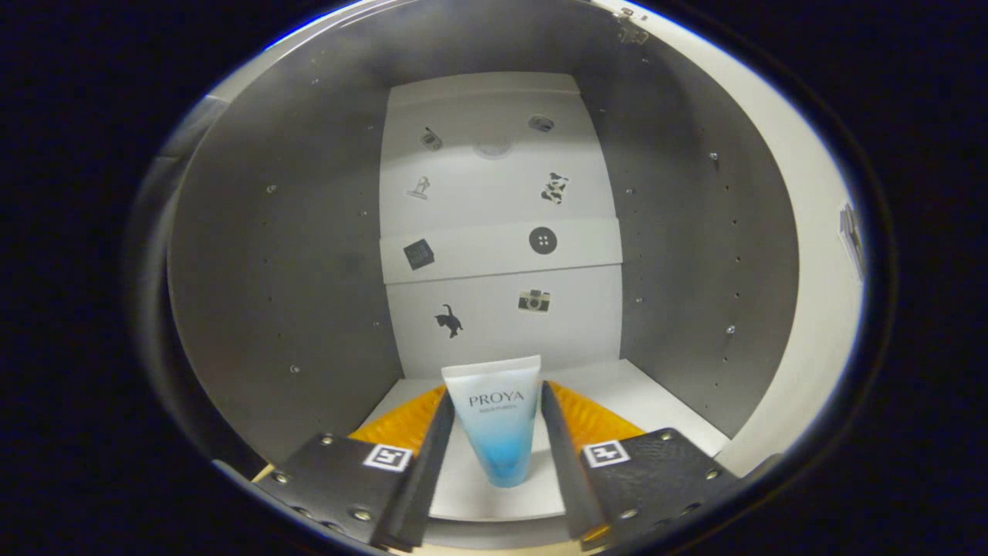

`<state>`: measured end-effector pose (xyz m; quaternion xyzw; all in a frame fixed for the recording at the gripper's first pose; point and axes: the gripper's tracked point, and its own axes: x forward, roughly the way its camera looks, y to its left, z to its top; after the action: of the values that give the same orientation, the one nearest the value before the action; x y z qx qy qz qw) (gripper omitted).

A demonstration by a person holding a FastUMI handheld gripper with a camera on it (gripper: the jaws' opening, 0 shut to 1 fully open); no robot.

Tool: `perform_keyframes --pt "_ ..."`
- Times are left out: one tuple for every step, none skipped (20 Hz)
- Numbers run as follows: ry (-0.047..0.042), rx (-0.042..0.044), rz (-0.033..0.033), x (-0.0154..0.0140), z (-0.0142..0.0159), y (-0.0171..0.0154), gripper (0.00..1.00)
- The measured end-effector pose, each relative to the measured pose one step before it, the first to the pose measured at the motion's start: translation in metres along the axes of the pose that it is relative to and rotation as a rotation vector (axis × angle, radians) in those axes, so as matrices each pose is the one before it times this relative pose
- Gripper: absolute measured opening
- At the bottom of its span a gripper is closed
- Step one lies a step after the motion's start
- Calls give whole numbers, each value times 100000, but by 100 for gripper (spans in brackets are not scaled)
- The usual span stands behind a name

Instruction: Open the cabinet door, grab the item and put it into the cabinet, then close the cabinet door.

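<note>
A white-and-blue cosmetic tube [495,432] stands upright, cap down, between my fingers, inside the cabinet [278,270]. My gripper [494,394] is shut on the tube: both fingers press on the wide upper end. The tube's cap is at or just above the cabinet's white floor [656,394]; I cannot tell whether it touches. Grey side walls rise on both sides, and a white back panel [502,332] with small stickers stands beyond the tube.
A white shelf [502,251] crosses the back of the cabinet at mid height, above the tube. A white panel [818,309], probably the cabinet's front edge or its open door, runs along the right side, with a hinge [631,31] at the top.
</note>
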<state>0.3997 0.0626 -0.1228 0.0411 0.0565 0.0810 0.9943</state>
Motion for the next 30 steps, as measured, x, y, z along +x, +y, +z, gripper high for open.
perform_keyframes --pt "-465 -96 -1090 -62 119 -420 74" --pt "165 -301 -329 -227 76 -38 80" --pt "35 78 291 -482 85 61 84" --pt "333 -252 -421 -439 30 -68 91" --pt "-234 -480 -882 -934 253 -156 99" --pt "-713 -788 0 -891 261 139 100" --pt "-863 -736 -310 -1116 398 63 100" --pt "-146 -330 -9 -1292 221 77 100" --pt "260 182 517 -1418 217 199 100" --pt "313 84 -219 -1445 172 17 100" --pt "282 -492 -1160 -1679 201 -266 100" --pt "-180 -812 -757 -1711 282 -255 100" --pt "-396 -758 -850 -1904 272 -197 100" --pt "12 -406 -789 -1904 177 -231 100" --pt "1133 115 -795 -2040 69 -203 100" --pt "520 -502 -621 -2028 48 -226 100" --pt "-895 -770 -927 -2121 535 -396 100" --pt "-751 -575 -914 -1911 343 -457 100" --pt "-612 -244 -1481 -1988 284 -586 100" --pt "-365 -181 -1570 -1852 157 -788 100" --pt "30 102 -2145 -1940 88 -1013 100" --pt "176 170 -2187 -2058 62 -1236 100" --pt "73 -17 -2564 -1756 11 -1462 100" --pt "64 -969 -3258 -1525 -118 -1680 100" --pt "282 -1055 -3894 -1383 -107 -2106 100" --pt "690 -160 -3827 -1411 -248 -2017 100" --pt "564 840 -3801 -1336 -143 -2087 100" --pt "491 1297 -2738 -1325 -43 -1759 100" --pt "-113 1577 -2876 -989 103 -1577 100" --pt "45 1316 -3052 -748 84 -1760 100"
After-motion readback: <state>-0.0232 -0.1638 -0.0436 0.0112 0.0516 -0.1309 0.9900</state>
